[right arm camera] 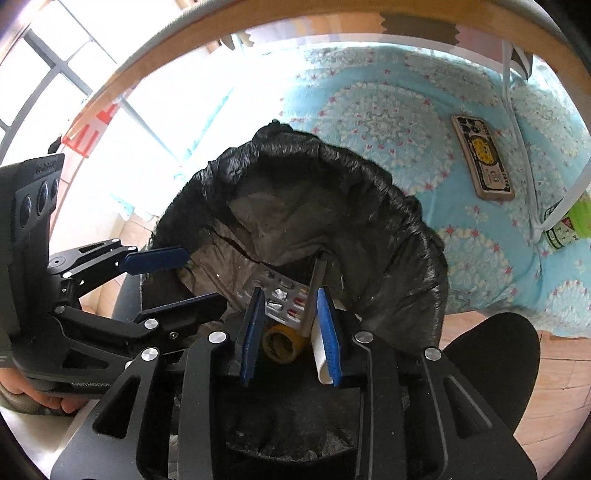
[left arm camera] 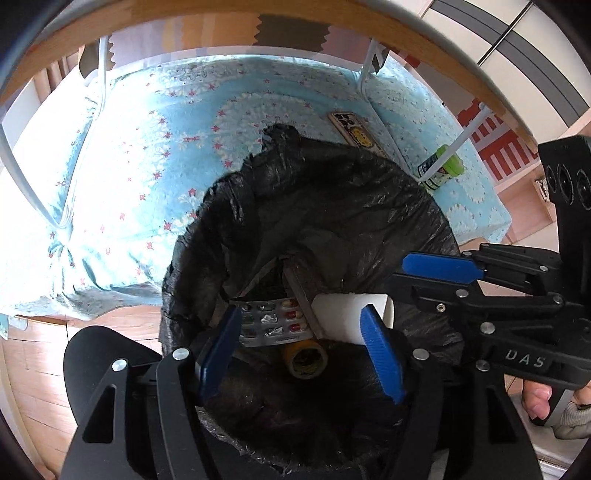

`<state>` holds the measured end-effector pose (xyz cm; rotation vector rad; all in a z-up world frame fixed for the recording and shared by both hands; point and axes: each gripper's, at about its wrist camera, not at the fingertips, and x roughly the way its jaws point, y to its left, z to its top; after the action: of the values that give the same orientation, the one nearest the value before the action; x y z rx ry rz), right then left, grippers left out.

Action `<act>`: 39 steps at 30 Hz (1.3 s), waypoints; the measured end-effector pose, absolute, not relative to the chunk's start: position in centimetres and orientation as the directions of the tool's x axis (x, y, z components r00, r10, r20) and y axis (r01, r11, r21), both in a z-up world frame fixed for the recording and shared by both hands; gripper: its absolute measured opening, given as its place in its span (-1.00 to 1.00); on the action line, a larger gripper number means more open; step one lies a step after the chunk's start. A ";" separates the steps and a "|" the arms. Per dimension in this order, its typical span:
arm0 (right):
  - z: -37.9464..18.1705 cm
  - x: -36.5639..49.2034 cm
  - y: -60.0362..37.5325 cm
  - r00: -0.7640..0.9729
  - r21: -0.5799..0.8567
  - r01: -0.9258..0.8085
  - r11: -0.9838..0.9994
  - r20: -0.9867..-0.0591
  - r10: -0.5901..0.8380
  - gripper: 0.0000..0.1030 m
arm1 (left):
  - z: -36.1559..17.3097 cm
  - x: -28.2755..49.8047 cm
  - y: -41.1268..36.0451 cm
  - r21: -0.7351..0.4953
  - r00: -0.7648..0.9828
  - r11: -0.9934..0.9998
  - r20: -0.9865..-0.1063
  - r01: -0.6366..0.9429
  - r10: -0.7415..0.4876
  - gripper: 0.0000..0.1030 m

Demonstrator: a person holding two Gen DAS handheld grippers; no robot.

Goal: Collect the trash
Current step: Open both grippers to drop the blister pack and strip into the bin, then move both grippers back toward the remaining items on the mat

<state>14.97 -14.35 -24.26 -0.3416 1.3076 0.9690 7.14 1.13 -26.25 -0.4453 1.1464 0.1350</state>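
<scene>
Bin [left arm camera: 332,206]: lined with a black bag, mouth open, filling the centre of both views; standing on a wooden floor against the bed.
Trash inside: pill pack [left arm camera: 273,321] lying flat at centre, yellow tape roll [left arm camera: 304,358] just below it, grey strip [left arm camera: 301,295] leaning across, white roll [left arm camera: 343,314] to the right of the strip.
Left claw [left arm camera: 301,350]: released, fingers spread wide over the bin mouth, nothing between them; the white roll is partly hidden behind the right-hand finger, contact not determinable.
Right claw [right arm camera: 291,332]: released, fingers parted above the tape roll and pill pack, nothing clamped; entering from the right edge in the left wrist view.
Progress: judged well along, with four items already in the bag and neither claw carrying anything.
Remaining: green bottle [left arm camera: 443,170] lying on the bed at right of frame, judged a likely next pickup; nothing else resembling trash in view.
Not for collection: phone [right arm camera: 482,162] lying flat on the bed cover [left arm camera: 166,147], upper right in the right wrist view, between bin and bottle; judged a personal item, to be left alone.
Obstruction: white table leg [left arm camera: 468,129] crossing directly in front of the bottle; wooden table edge [left arm camera: 221,22] arching across the top of both views. Approach from the side or from below the edge judged necessary.
Clearance: both claws close together over the bin; separate withdrawal advised to avoid a knock.
</scene>
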 end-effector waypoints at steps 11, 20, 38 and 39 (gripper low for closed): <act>-20.8 15.3 -14.6 0.036 0.264 -0.784 0.562 -0.884 0.466 -0.42 | -22.2 7.0 1.4 -0.228 0.481 0.934 -0.874 -0.275 -0.072 0.25; -15.4 16.5 -14.8 0.107 0.244 -0.816 0.524 -0.827 0.552 -0.42 | -15.0 6.8 2.5 -0.179 0.609 0.958 -0.793 -0.226 -0.004 0.25; -10.1 22.4 -13.2 0.223 0.150 -0.845 0.513 -0.772 0.595 -0.28 | -8.4 9.9 6.2 -0.083 0.711 0.983 -0.700 -0.164 0.059 0.25; -10.0 22.8 -13.0 0.228 0.147 -0.845 0.514 -0.771 0.594 -0.28 | -8.3 10.2 6.6 -0.084 0.713 0.983 -0.699 -0.164 0.060 0.25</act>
<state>22.80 -13.02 -10.02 -0.3329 0.8859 1.0163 10.15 6.58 -8.33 -0.1438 0.7682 0.1246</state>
